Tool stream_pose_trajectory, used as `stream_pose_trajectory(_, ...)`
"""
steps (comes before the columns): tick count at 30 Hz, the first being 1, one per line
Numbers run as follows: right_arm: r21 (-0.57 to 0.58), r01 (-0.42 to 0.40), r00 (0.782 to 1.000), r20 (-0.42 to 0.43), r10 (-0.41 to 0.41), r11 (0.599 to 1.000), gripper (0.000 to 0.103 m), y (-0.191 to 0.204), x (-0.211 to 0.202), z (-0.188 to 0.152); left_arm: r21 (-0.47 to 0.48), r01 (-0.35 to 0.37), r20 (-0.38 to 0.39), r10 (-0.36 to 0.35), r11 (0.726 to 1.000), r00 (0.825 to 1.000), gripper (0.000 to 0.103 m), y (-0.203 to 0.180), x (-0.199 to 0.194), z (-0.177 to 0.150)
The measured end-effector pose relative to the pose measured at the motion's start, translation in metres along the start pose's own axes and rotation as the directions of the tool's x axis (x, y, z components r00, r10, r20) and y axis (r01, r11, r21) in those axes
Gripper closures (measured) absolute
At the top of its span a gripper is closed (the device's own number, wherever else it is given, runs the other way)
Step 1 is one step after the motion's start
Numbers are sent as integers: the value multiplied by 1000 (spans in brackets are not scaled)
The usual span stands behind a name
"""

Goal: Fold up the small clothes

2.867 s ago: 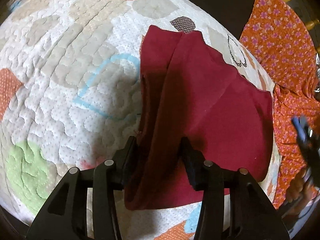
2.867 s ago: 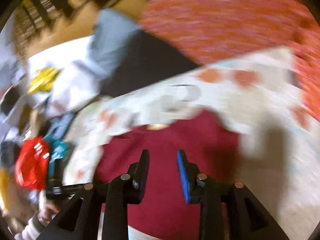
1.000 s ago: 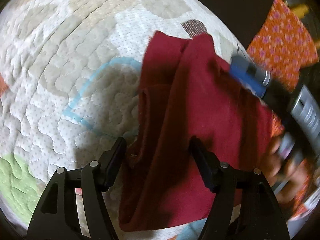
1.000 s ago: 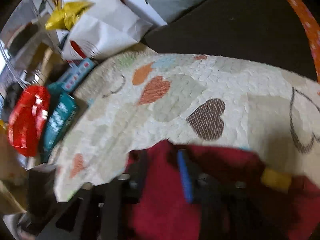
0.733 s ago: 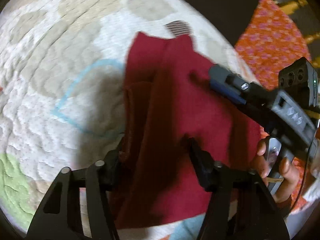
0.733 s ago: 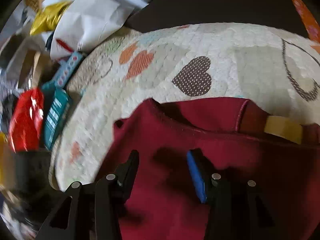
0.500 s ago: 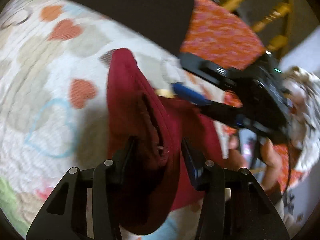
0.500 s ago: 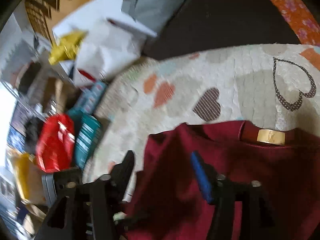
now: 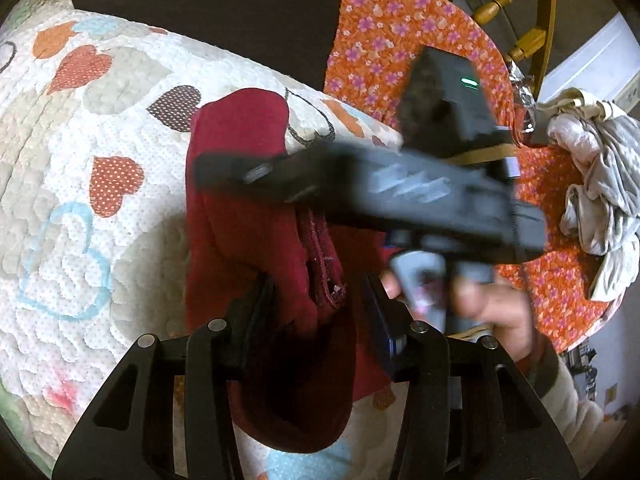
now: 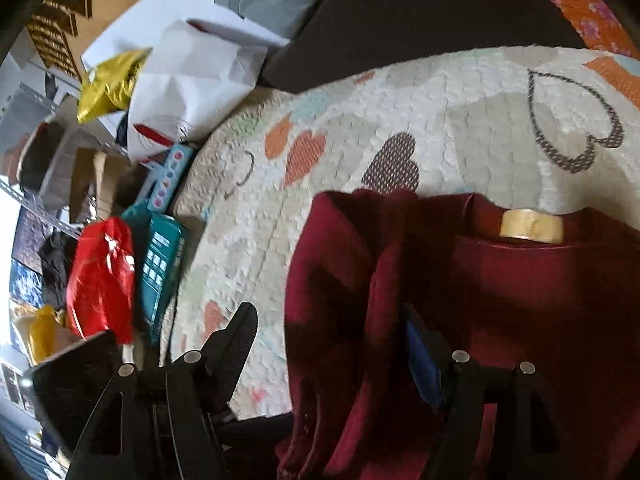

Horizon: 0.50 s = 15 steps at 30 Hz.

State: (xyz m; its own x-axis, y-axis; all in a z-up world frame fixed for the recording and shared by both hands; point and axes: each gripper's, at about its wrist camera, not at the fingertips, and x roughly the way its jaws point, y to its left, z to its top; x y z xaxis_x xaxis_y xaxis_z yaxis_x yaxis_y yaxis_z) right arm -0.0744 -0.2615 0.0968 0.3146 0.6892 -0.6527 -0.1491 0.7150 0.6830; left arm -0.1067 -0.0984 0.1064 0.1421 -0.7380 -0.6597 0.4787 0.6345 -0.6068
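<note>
A dark red garment lies on a quilted mat with a heart pattern. My left gripper is shut on a bunched fold of the red garment and lifts its near edge off the mat. My right gripper is open, its jaws wide apart over the garment's raised left fold; the tan neck label shows beyond it. In the left wrist view the right gripper's black body crosses over the garment, held by a hand.
An orange floral cloth lies past the mat's right edge, with a pile of pale clothes on it. A black panel lies behind the mat. Bags, boxes and a red packet crowd the floor to the mat's left.
My left gripper has closed on the red fold and raised it. My right gripper has swung in over the garment and opened wider.
</note>
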Motion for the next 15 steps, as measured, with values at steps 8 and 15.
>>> stream_pose_trajectory(8,-66,77,990,124,-68,995,82,-10,-57,-6,131,239,31,-245,962,969,47,-39,-44,13)
stream_pose_trajectory(15,-46,184,961,220,-169,982,82,-53,-154,-30,149,185,19,-190,971,982,37,-57,-17,9)
